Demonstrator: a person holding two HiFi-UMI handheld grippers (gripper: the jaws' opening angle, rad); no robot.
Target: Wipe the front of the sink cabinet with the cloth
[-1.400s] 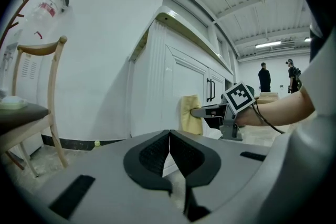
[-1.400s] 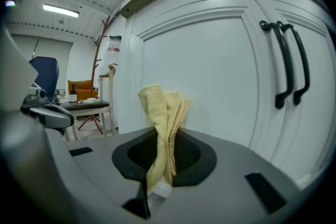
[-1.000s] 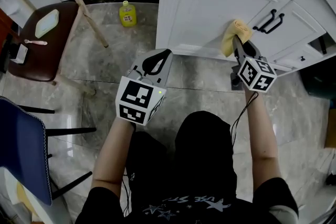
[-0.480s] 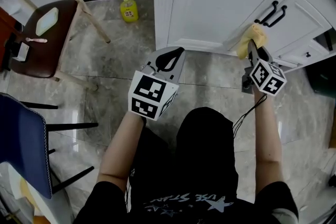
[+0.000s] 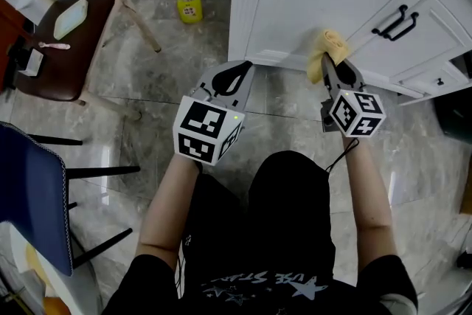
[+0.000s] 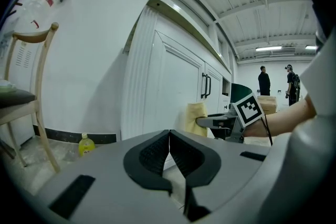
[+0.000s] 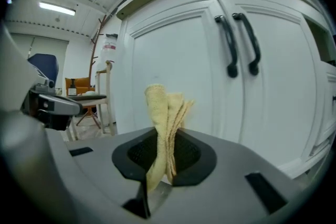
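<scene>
Right gripper view: right gripper jaws pinching the folded yellow cloth, which sticks up past the jaw tips. White sink cabinet door sits directly behind it, with two black handles up and to the right. Head view: cloth looks pressed against the lower part of the door, near its bottom edge. Left gripper jaws pressed together, nothing between them, held off the cabinet over the marble floor. Yellow bottle on the floor by the cabinet's left corner, wooden chair further left.
</scene>
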